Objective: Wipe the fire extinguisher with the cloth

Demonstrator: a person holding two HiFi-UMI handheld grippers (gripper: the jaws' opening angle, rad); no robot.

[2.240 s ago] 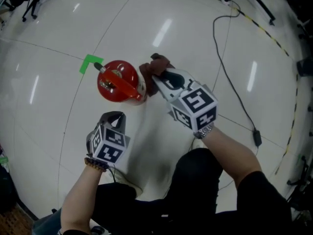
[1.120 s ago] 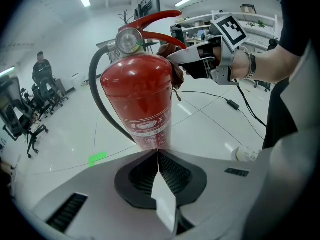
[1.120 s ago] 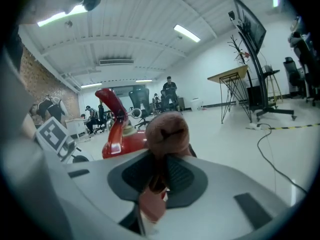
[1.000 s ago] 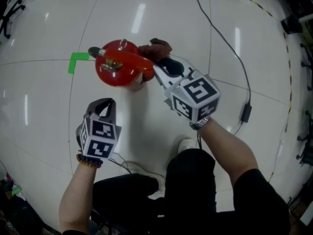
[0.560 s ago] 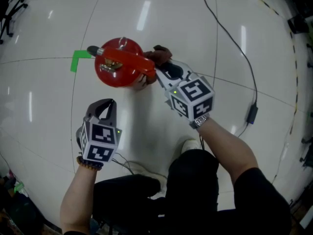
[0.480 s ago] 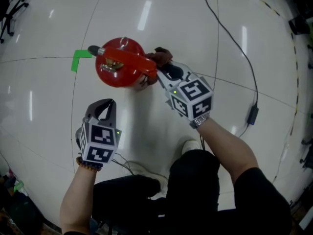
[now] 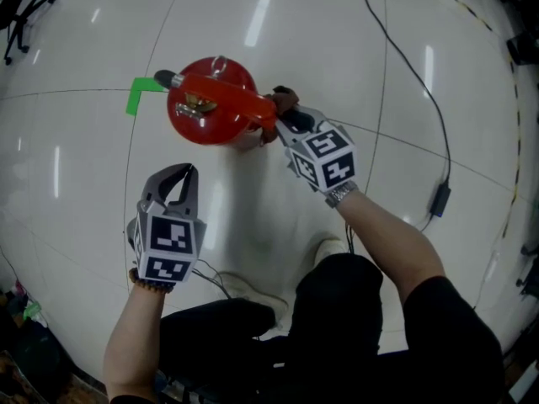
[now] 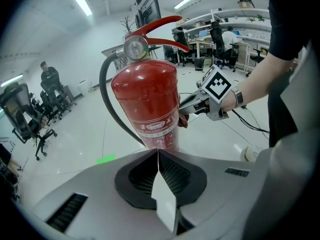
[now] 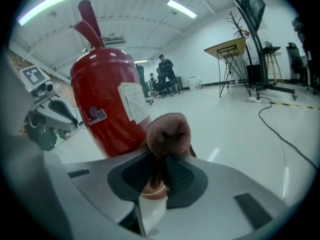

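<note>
Fire extinguisher (image 7: 210, 108): red cylinder standing upright on the white floor (image 7: 337, 23), red lever and a round gauge (image 8: 136, 47) on top. A black hose (image 8: 106, 104) curves down one side and a paper label (image 9: 132, 101) sits on the wall. The vessel is sealed, so its contents cannot be seen.
Cloth (image 9: 167, 131): brown-red wad pinched at one end, its bunched free end against the lower side wall of the extinguisher, on the side facing the right gripper.
Right gripper (image 9: 160, 166): jaws narrowed onto the cloth and clamping it. The tips are just beside the extinguisher, low on its body, under the lever.
Left gripper (image 8: 158, 154): jaws closed tip to tip with nothing between them. It points at the extinguisher's base and stands apart from it, on the person's side.
Green tape mark (image 7: 139, 95): on the floor just beside the extinguisher, on the side away from the cloth.
Cable (image 7: 396, 66): black, lying on the floor well apart from the extinguisher, beyond the right gripper.
</note>
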